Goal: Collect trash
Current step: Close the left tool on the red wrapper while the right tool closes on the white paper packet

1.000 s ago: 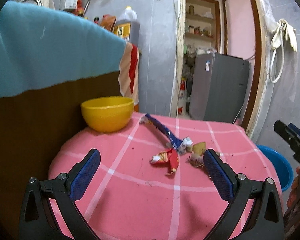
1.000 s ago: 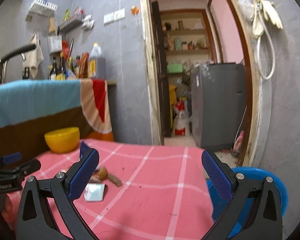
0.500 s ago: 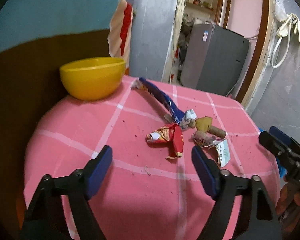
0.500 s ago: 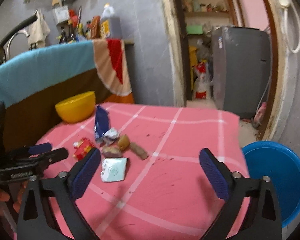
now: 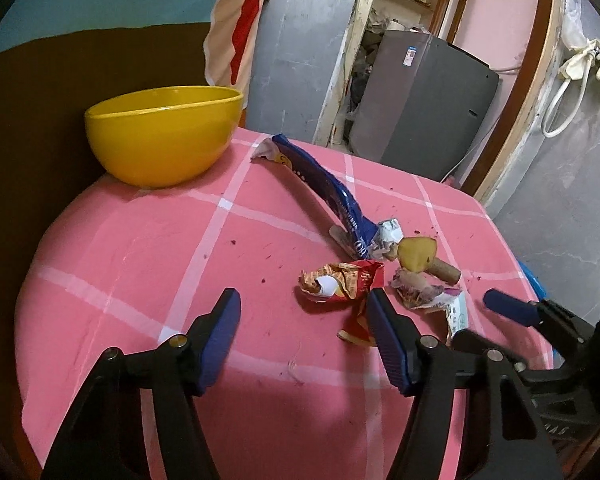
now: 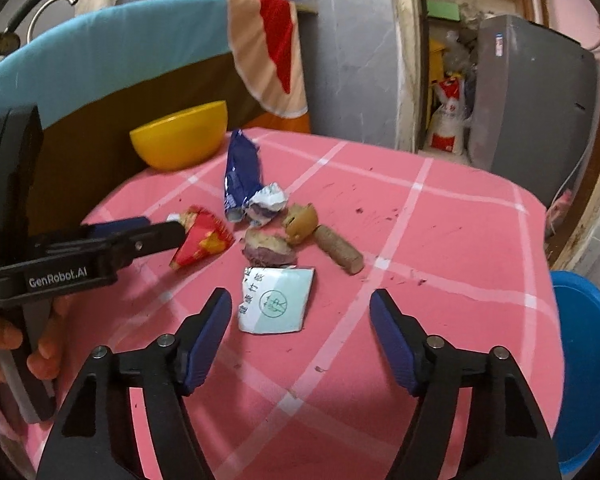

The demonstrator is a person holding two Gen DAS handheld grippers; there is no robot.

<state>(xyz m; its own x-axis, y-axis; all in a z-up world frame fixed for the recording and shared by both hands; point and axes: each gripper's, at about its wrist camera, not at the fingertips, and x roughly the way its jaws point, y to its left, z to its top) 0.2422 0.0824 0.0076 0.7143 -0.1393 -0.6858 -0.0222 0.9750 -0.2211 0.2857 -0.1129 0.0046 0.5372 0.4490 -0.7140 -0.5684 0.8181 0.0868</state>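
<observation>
Trash lies in a heap on the pink checked tablecloth point(image 5: 148, 264): a long blue wrapper point(image 5: 332, 196) point(image 6: 240, 172), a crumpled red wrapper point(image 5: 342, 282) point(image 6: 202, 240), a white-and-green paper packet point(image 6: 276, 302) point(image 5: 456, 314), a yellow food piece point(image 5: 416, 254) point(image 6: 300, 218), a brown cylinder point(image 6: 338, 250) and a purple scrap point(image 6: 266, 248). My left gripper point(image 5: 304, 340) is open, low over the cloth, its right finger beside the red wrapper. My right gripper point(image 6: 302, 340) is open just in front of the paper packet, with nothing between its fingers.
A yellow bowl point(image 5: 162, 132) point(image 6: 182, 136) sits at the table's far left corner. A blue basin point(image 6: 588, 368) stands on the floor off the right edge. Behind are a cloth-draped board point(image 6: 100, 60), a grey fridge point(image 6: 532, 104) and a doorway. A hand point(image 6: 4, 340) holds the left gripper.
Both grippers have tilted down and moved in toward the trash heap. The left one now reaches the red wrapper; the right one is close to the paper packet.
</observation>
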